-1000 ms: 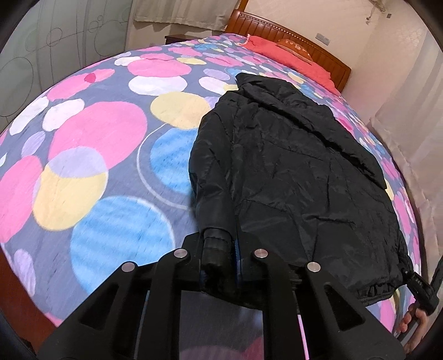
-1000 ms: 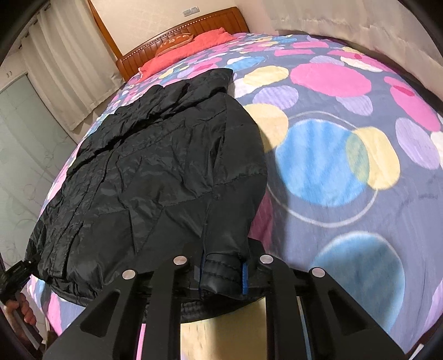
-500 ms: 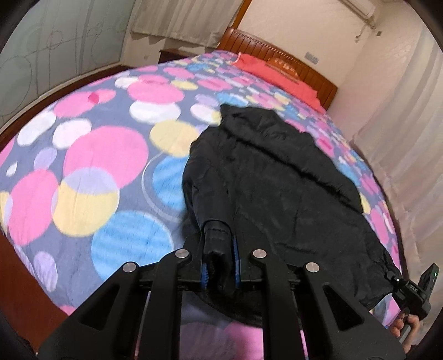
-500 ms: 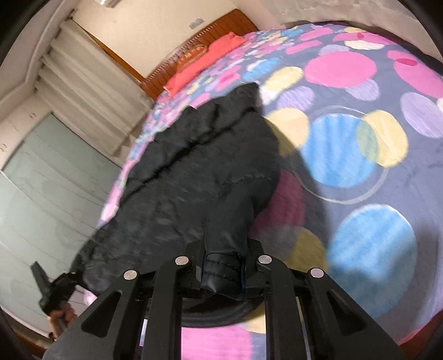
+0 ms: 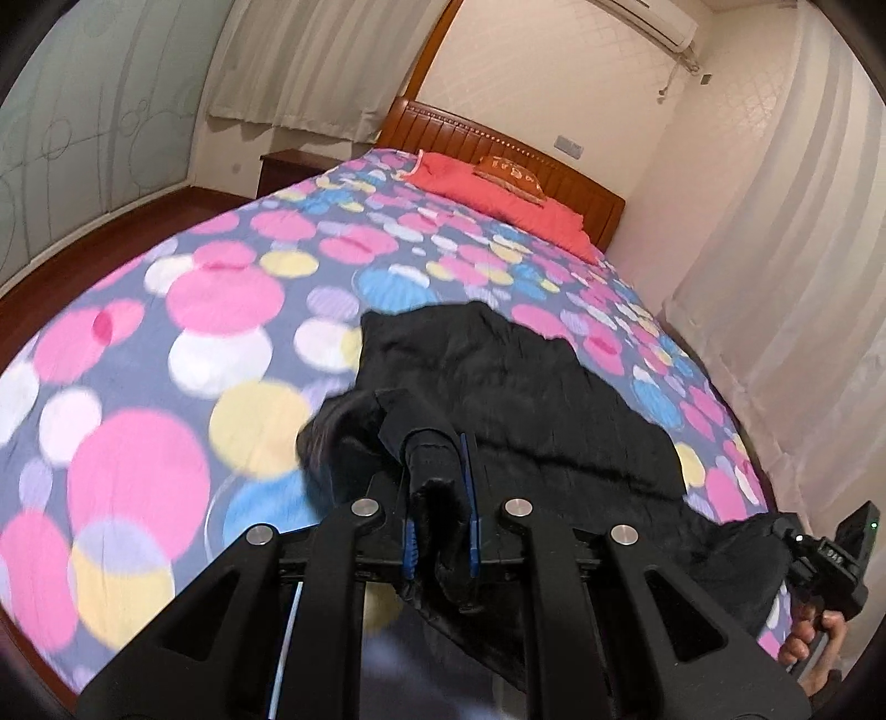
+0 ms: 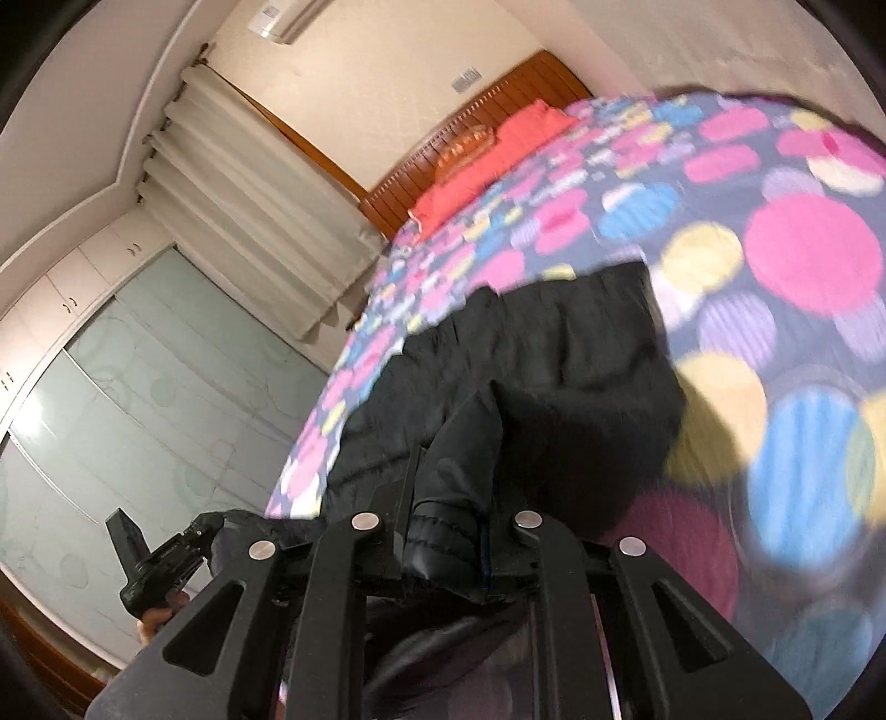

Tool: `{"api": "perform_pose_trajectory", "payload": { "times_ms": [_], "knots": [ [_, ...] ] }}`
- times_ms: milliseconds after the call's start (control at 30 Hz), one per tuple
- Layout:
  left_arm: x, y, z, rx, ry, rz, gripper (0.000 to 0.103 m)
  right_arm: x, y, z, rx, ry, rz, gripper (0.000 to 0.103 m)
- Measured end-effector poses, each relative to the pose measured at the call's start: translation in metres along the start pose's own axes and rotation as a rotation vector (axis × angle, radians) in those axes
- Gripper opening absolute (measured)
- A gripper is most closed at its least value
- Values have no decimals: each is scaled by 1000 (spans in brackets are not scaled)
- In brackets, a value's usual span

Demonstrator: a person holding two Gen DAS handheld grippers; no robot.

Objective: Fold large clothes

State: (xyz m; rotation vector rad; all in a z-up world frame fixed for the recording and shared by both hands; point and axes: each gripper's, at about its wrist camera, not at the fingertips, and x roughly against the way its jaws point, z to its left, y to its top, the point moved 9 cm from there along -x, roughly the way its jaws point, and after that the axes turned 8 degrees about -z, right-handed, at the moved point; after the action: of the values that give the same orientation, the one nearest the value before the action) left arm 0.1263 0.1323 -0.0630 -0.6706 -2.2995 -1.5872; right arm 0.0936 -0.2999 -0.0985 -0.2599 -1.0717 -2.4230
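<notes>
A bed [image 5: 166, 387] fills most of both views, covered by a grey spread printed with pink, blue, yellow and white circles. At its far end stands a wooden headboard [image 5: 498, 149] with a red pillow [image 5: 498, 194] laid against it. Pale curtains [image 5: 288, 61] hang behind the headboard corner, and more sheer drapes run along the bed's right edge. An air conditioner [image 5: 648, 22] sits high on the far wall. Frosted sliding wardrobe doors [image 6: 127, 399] with faint circle patterns line the wall off the bed's left edge.

A black padded jacket [image 5: 526, 399] lies near the foot of the bed, toward its right edge, its upper part resting on the spread and its near hem lifted clear.

The left gripper [image 5: 440, 498] points down at a slant toward the bed, its fingers [image 5: 466, 498] clamped tight on a bunched fold of the jacket's hem. The right gripper [image 6: 443, 531] is tilted and rolled so the room looks slanted in its view; its fingers are closed on another thick fold of the same hem. Each camera catches the other gripper at the frame's lower corner, with a hand [image 5: 808, 637] wrapped round the handle and black fabric stretched between the two. The right view is blurred.
</notes>
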Motion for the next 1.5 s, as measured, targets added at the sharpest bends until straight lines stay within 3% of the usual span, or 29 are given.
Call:
{"api": "perform_pose_trajectory", "payload": {
  "times_ms": [300,533,700,900,1100,1167,1267,1300,1333,1400,1500],
  "knots": [
    [-97,71,6,9,45,12,12,-70,89,-7,-44,-12,-87,15],
    [-197,103,16,0,125,52,12,-161,135,-42,-78,-109,-58,15],
    [-266,104,22,-45,202,92,12,-225,139,-89,-109,-214,-7,15],
    [-332,81,37,-88,265,163,12,-275,120,-134,-114,-294,70,15],
    [-356,64,38,-161,305,184,14,-292,110,-145,-103,-304,96,18],
    [-355,66,37,-158,291,186,20,-288,111,-142,-106,-290,104,24],
    [-345,74,33,-128,225,185,45,-279,117,-136,-104,-276,101,35],
    [-338,80,32,-110,206,173,60,-275,119,-133,-106,-269,96,38],
    [-329,87,32,-93,195,147,69,-271,122,-129,-109,-263,84,46],
    [-312,102,32,-79,199,94,73,-258,131,-122,-112,-261,42,62],
    [-283,119,32,-55,201,31,74,-238,137,-106,-87,-265,-8,65]
  ]
}}
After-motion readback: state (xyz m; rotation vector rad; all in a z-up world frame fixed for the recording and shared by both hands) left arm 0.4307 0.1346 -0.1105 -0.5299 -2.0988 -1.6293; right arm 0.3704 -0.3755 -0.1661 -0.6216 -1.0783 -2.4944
